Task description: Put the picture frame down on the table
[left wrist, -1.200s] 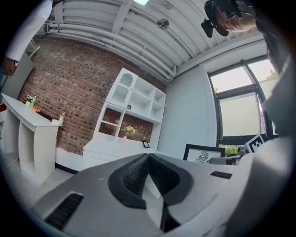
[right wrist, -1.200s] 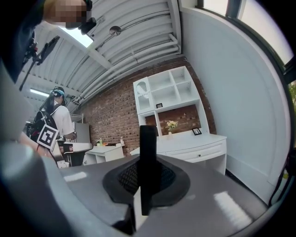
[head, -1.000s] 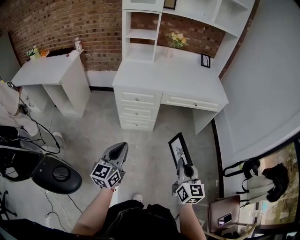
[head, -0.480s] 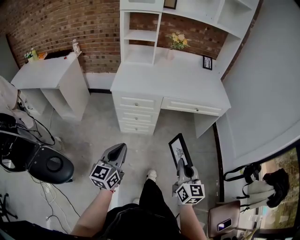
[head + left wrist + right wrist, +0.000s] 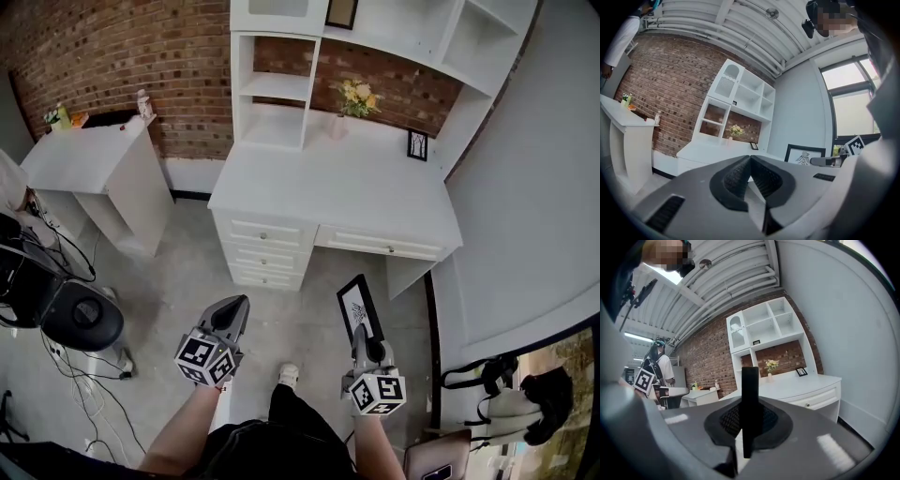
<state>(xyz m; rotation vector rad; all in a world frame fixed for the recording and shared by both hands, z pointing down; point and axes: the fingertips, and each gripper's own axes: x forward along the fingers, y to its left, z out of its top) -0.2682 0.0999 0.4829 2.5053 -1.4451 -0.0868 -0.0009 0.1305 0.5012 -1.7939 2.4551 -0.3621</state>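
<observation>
Black picture frame (image 5: 360,307) clamped by right tool (image 5: 749,420), edge-on to its camera — head view shows the print; left tool (image 5: 750,163) closed.

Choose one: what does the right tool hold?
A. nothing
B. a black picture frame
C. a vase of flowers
B: the right tool is shut on the frame, which stands edge-on between its pads in the right gripper view.

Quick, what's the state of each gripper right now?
Left gripper: closed, empty.
Right gripper: closed on the picture frame.
</observation>
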